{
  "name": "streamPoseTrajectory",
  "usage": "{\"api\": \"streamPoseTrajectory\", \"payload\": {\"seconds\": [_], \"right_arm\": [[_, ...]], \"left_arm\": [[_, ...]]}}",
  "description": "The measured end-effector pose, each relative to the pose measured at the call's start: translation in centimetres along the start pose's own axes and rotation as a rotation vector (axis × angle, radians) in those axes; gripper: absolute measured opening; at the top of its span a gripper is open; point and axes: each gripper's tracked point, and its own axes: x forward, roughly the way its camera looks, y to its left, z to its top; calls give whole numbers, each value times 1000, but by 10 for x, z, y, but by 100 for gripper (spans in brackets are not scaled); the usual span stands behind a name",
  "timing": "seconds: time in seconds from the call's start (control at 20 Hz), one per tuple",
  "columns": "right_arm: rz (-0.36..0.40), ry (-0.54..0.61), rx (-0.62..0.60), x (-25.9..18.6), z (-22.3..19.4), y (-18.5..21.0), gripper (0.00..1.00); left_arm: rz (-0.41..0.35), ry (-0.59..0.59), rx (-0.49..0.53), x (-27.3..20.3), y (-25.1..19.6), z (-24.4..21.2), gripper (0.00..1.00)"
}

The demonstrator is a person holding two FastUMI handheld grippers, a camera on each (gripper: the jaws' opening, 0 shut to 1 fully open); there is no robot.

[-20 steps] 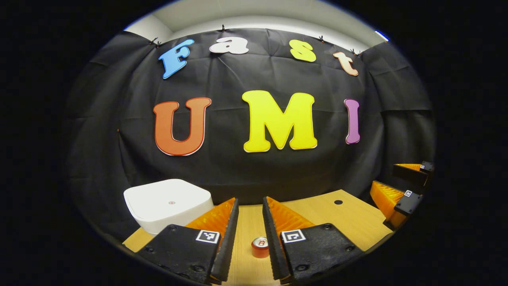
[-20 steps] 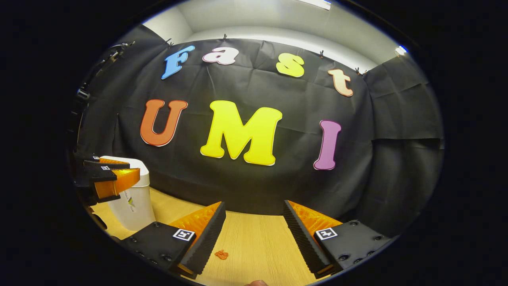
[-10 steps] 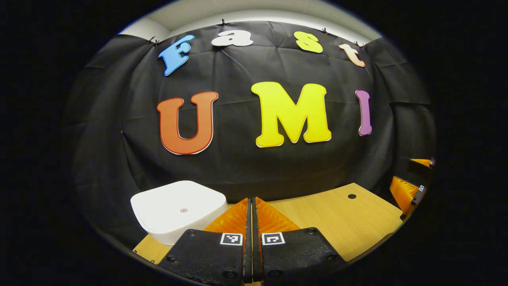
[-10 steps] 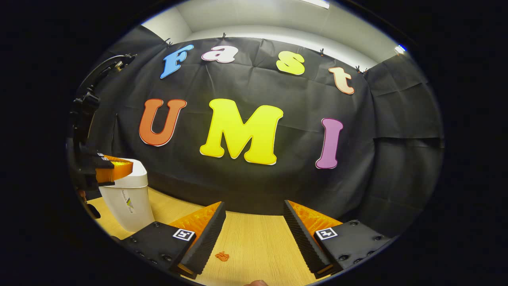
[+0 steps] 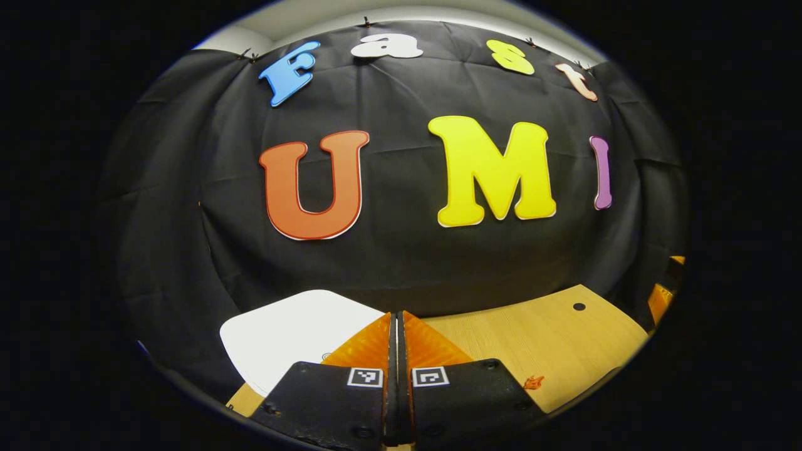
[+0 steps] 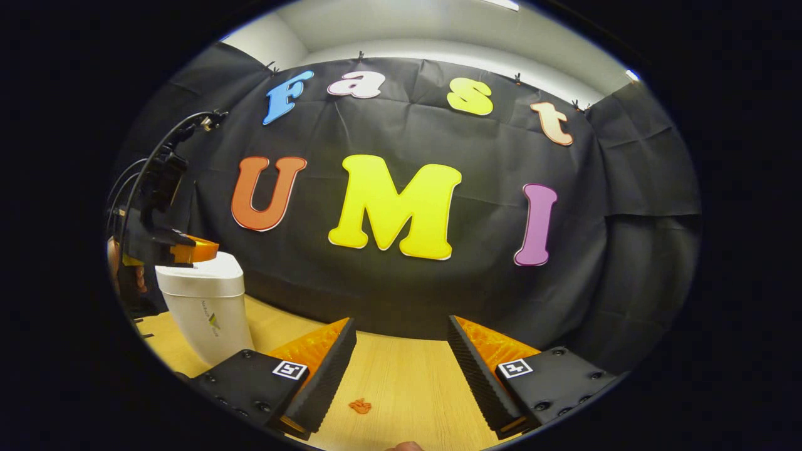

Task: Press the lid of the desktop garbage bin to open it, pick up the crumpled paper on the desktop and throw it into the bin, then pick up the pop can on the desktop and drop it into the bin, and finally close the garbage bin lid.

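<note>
left gripper was clenched empty over the white bin lid, contact hidden by its fingers; right gripper stood released above the desk.

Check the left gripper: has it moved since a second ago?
Yes. In the right gripper view the left gripper, now shut, has come up over the white bin's lid from in front of the bin's upper body.

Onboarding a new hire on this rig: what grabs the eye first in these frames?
The white garbage bin at the desk's left end, lid down, with the left gripper shut and poised over its lid. Nearer, the right gripper hangs open above bare wood, a small orange scrap lying between its fingers.
</note>
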Motion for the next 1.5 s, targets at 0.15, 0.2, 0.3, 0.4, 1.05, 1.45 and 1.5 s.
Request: {"api": "streamPoseTrajectory", "payload": {"seconds": [0.15,0.2,0.3,0.4,1.05,1.45,1.5], "right_arm": [[32,-2,23,0,4,1,94],[34,-7,33,-2,6,-1,94],[5,-14,31,-4,9,-10,94],[-28,-39,28,-7,17,-17,92],[-67,-83,-4,-7,30,13,94],[-60,-73,15,-7,27,6,94],[-66,-70,19,-6,27,3,94]], "left_arm": [[59,41,1,16,30,-2,3],[74,57,3,20,39,-6,3],[89,89,-2,26,54,-13,3],[95,118,7,32,64,-21,3],[53,192,21,39,64,-40,3],[85,132,65,37,66,-18,3],[96,84,60,35,68,-5,3]]}}
